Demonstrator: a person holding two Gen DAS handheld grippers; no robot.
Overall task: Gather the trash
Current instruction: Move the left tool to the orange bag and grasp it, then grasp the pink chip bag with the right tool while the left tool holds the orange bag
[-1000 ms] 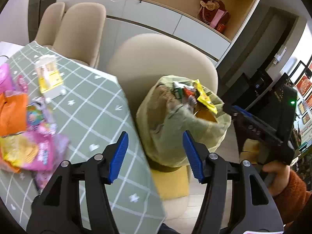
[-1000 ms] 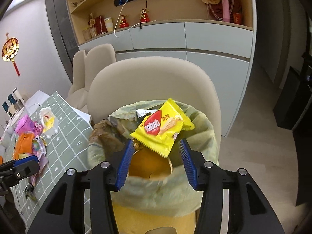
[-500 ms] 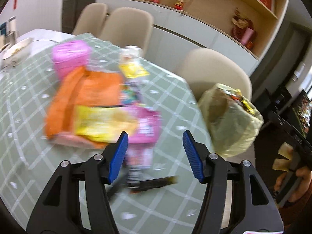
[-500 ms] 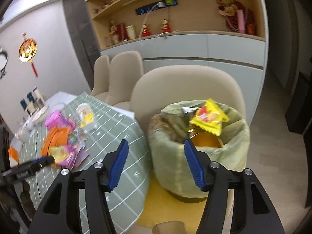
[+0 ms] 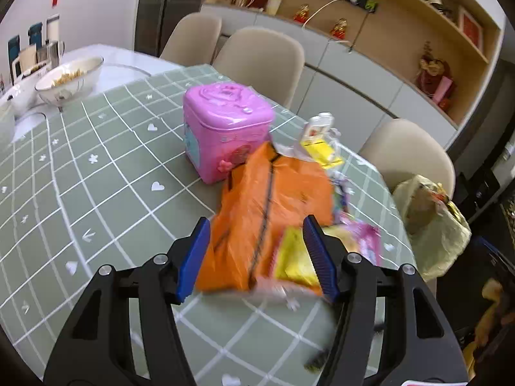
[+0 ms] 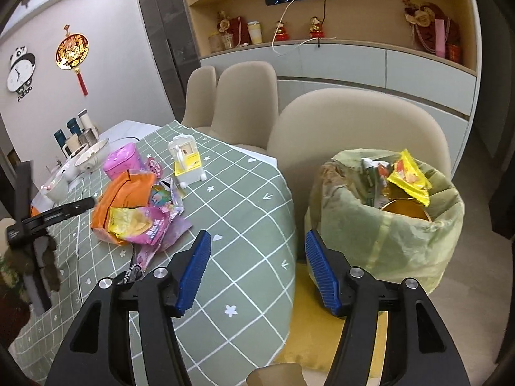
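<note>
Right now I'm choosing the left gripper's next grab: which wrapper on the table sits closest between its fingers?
The orange wrapper: it fills the gap at the open left gripper, while the yellow-and-pink packet lies toward the right finger.

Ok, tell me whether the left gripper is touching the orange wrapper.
Cannot tell. In the left wrist view, the open left gripper frames the blurred orange wrapper; neither view shows contact or gap plainly.

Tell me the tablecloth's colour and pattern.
Sage green tablecloth with a white grid, hearts and flowers; clearest in the right wrist view.
</note>
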